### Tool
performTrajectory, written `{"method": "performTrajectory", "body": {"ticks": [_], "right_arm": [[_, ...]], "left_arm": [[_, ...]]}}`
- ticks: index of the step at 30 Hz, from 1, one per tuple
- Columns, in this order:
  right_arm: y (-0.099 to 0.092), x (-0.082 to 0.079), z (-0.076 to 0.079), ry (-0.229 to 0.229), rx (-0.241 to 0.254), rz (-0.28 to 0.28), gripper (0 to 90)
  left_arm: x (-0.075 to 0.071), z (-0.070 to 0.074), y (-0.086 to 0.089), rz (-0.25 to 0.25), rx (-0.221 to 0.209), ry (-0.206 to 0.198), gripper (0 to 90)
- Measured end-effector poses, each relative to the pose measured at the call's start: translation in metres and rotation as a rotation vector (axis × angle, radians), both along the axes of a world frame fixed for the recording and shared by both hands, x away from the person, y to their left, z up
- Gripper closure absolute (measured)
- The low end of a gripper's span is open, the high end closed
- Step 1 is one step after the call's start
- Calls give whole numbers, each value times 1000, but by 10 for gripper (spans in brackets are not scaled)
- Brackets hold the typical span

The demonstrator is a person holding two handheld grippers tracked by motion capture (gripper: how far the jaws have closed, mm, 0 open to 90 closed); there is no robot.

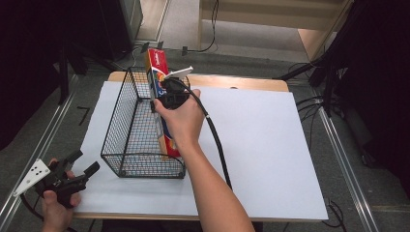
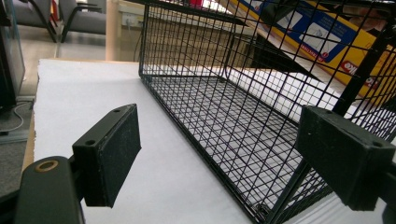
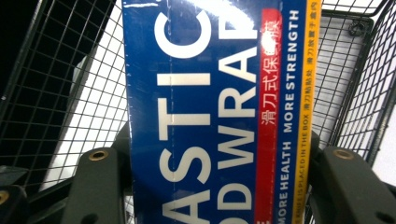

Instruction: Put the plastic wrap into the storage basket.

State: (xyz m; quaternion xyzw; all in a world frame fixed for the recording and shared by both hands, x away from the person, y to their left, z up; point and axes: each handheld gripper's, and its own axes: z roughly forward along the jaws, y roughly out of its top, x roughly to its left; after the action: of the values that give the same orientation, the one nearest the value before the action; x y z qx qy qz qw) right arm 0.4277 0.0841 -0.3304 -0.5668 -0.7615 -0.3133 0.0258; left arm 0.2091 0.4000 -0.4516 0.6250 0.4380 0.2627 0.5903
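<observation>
Over the wire basket (image 1: 126, 129), at about eleven o'clock on the table, the right gripper (image 1: 167, 92) squeezes a long box of plastic wrap (image 1: 159, 72), tilted along the basket's three o'clock wall. The box looks partly in, so I think it has yet to be laid down and let go. At seven o'clock, the left gripper (image 1: 80, 164) waits wide open, holding nothing.
</observation>
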Motion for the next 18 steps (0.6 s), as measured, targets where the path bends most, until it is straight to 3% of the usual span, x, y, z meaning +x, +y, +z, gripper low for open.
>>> {"method": "performTrajectory", "body": {"ticks": [6, 18], "right_arm": [[3, -3, -7, -27, -1, -8, 420], [5, -8, -17, -21, -14, 0, 416]], "left_arm": [[0, 0, 0, 0, 1, 0, 142], [0, 0, 0, 0, 3, 1, 142]]}}
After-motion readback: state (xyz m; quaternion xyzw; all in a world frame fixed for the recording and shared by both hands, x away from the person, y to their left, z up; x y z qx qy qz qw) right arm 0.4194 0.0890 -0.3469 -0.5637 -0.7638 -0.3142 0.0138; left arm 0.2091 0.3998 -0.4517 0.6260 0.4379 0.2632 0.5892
